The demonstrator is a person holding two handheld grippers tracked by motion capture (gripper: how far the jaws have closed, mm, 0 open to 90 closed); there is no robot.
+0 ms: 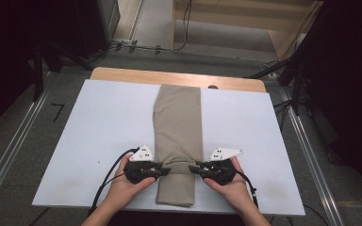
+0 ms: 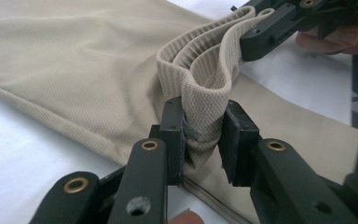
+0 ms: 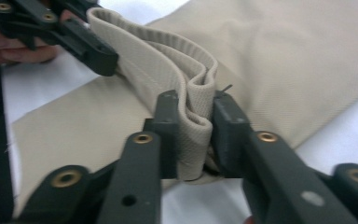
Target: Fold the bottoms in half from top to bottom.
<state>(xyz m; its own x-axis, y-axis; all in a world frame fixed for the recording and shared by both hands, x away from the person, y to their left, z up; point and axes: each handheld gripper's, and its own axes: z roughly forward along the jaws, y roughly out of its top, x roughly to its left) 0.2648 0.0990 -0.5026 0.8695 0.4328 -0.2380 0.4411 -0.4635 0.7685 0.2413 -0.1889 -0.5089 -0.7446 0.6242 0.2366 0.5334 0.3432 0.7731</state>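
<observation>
We are working on a pair of beige trousers (image 1: pixel 178 127), folded lengthwise into a long narrow strip on the white board (image 1: pixel 99 122) that covers the wooden table (image 1: pixel 122 74). Its ribbed elastic waistband (image 2: pixel 200 74) lies at our end, between the two grippers. The left gripper (image 2: pixel 200 135) has that band bunched between its jaws, pads pressing the left corner; the right gripper (image 3: pixel 191 135) is clamped on the opposite corner in the same way, several layers of band pinched together. In the high view the left gripper (image 1: pixel 166 170) and right gripper (image 1: pixel 192 168) face each other across the strip, with the rest of the cloth stretching away beyond them. We judge the fabric light, soft and limp: it will sag and drape between the two holds and offers no stiffness of its own. The thick ribbed band is the surest place to take it, since the thin leg cloth could slip or pull out unevenly. Lifting both corners evenly should keep the fold square.
</observation>
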